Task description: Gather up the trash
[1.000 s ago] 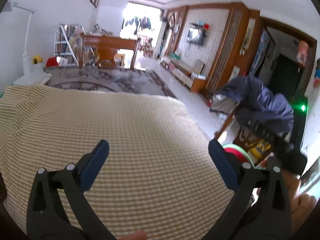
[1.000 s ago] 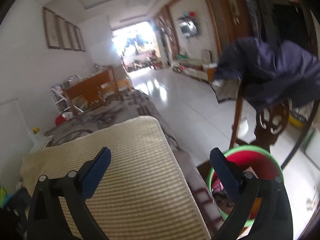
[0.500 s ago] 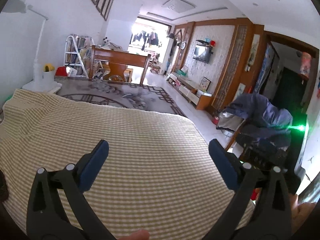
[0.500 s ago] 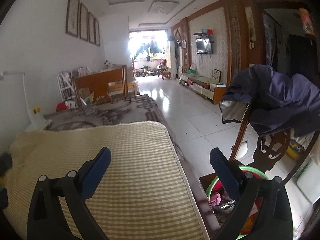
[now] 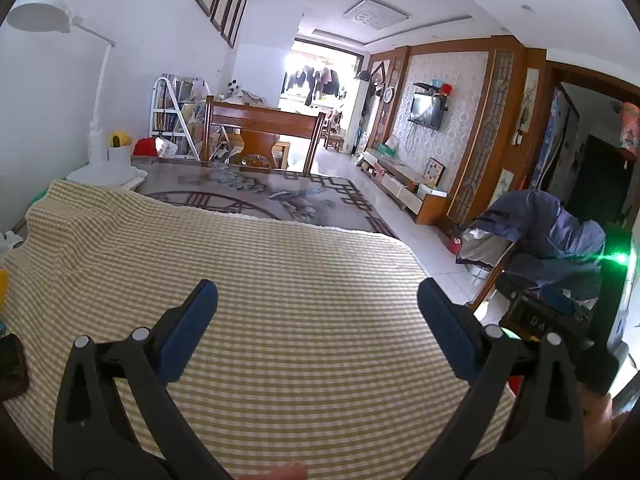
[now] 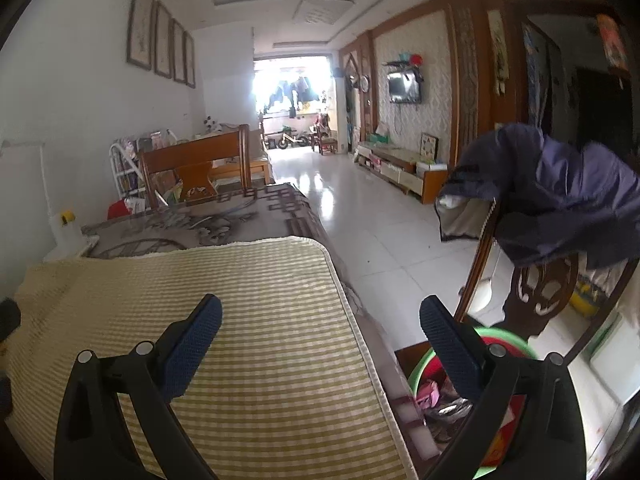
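Checked cloth (image 5: pixel 280 300) on table, bare of trash. Both views lifted level since a second ago, off the bin (image 6: pixel 436 372) by the table's right edge. Left gripper (image 5: pixel 318 320) and right gripper (image 6: pixel 320 332) gaping, empty. Likely collecting done.

Surface: long table, near part covered by yellow-and-white checked woven cloth (image 5: pixel 280 320) (image 6: pixel 240 340), lying flat, slightly rumpled at far left corner.
Far part: grey patterned tabletop with brown fret border (image 5: pixel 256 196) (image 6: pixel 208 220), glossy, uncovered.
On far left corner: white desk lamp base with pen cup (image 5: pixel 108 160) (image 6: pixel 66 228), yellow item in the cup.
On left edge of cloth: dark flat object (image 5: pixel 10 364), partly out of view.
Floor: pale glossy tiles (image 6: pixel 360 208), to the right of table.
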Tool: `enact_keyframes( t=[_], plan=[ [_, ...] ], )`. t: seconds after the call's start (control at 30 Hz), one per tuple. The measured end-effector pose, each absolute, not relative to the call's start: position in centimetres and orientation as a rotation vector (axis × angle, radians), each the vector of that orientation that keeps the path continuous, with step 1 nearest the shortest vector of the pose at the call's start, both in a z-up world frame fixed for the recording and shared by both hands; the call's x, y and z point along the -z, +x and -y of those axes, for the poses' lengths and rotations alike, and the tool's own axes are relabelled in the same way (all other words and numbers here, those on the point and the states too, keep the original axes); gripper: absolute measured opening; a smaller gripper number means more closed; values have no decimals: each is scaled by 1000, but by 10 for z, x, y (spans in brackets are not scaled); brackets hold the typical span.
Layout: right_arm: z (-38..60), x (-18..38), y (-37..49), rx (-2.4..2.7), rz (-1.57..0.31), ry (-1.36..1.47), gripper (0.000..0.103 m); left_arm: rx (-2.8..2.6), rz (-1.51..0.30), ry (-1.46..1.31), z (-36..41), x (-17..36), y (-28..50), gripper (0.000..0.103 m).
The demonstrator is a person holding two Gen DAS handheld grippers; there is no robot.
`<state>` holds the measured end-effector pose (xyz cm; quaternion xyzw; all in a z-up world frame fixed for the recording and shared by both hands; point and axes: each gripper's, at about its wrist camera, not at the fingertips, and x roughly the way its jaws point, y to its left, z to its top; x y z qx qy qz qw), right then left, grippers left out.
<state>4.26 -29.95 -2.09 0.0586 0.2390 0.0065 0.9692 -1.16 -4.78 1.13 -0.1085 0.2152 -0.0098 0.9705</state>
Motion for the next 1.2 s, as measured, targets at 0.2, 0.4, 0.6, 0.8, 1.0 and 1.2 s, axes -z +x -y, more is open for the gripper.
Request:
enact_keyframes(
  t=[0.2,0.4,0.6,0.8,1.0,1.2],
  plan=[
    [310,25,45,21,-506,192,96,1,-468,-213,48,-4,-8,98],
    [300,23,43,14,-481,126,96,-7,-467,-196,51,-2,-9,98],
    [298,26,44,9,-497,117,96,-1,-472,-179,54,-1,-10,98],
    [300,28,45,8,-513,144,96,-5,-482,-173,53,1,-9,98],
    [296,29,45,-3,-518,124,96,-5,-504,-140,55,5,-7,98],
    [294,30,46,-6,-524,115,96,-23,-495,-98,59,6,-8,98]
  ],
)
